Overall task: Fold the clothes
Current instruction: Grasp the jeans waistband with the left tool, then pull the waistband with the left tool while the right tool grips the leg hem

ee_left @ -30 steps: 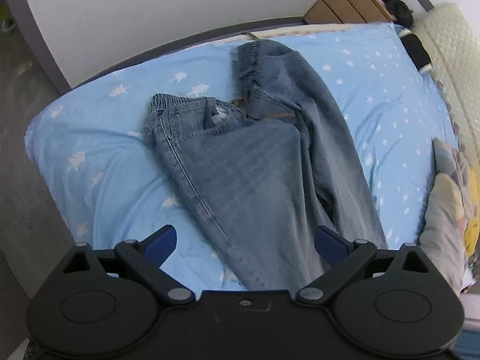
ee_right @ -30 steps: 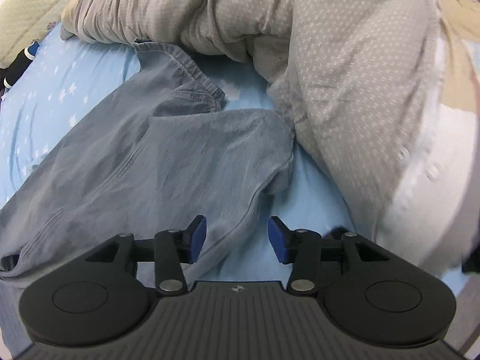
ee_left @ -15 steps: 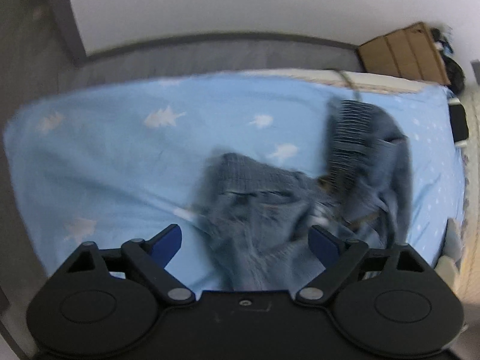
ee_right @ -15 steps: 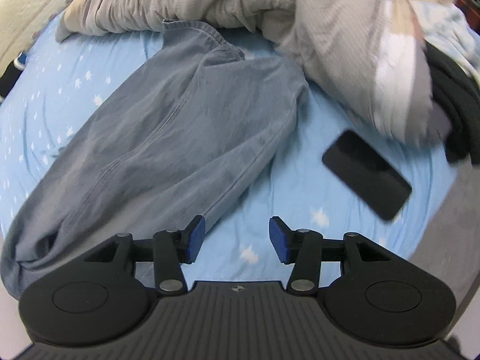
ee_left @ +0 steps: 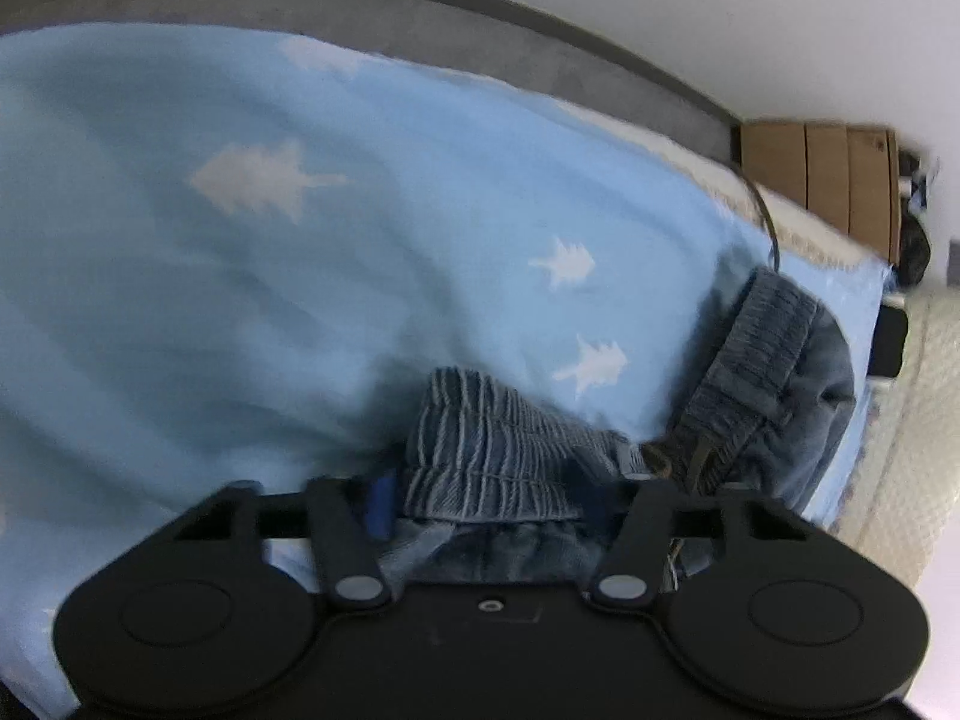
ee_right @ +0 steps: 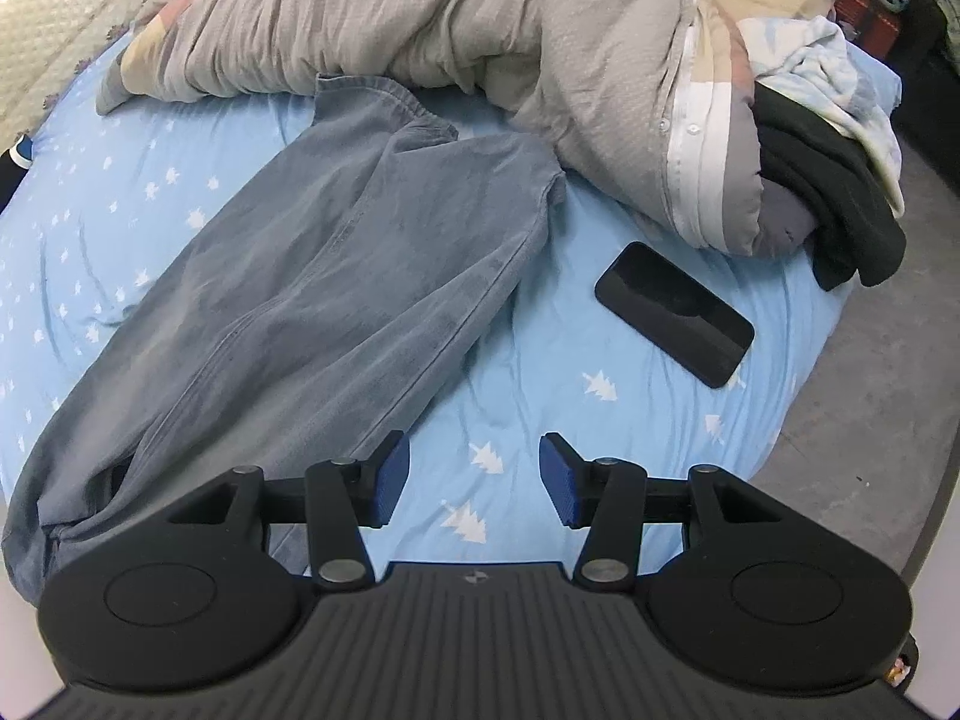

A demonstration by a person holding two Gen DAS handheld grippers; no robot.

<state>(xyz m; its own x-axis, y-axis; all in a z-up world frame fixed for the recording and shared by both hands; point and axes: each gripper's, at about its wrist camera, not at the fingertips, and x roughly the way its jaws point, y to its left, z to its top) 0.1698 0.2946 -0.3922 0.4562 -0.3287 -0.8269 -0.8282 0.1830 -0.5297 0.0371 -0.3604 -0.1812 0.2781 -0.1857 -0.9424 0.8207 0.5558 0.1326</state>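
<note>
A black phone [ee_right: 675, 313] lies face up on the blue sheet [ee_right: 630, 420] printed with white trees. Behind it a grey duvet [ee_right: 480, 18] is heaped, touching dark clothes [ee_right: 840, 204]. A cardboard box [ee_left: 819, 180] stands by the white wall [ee_left: 660, 12].

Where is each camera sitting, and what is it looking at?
Left wrist view: sits on the left tongs, low over the bed, looking at the jeans' waistband between its fingers and the blue sheet; only the tongs show.
Right wrist view: sits on the right tongs, higher up, looking along the jeans' legs toward a grey quilt and a phone; only the open tongs show.
Both share the jeans and the blue sheet.
</note>
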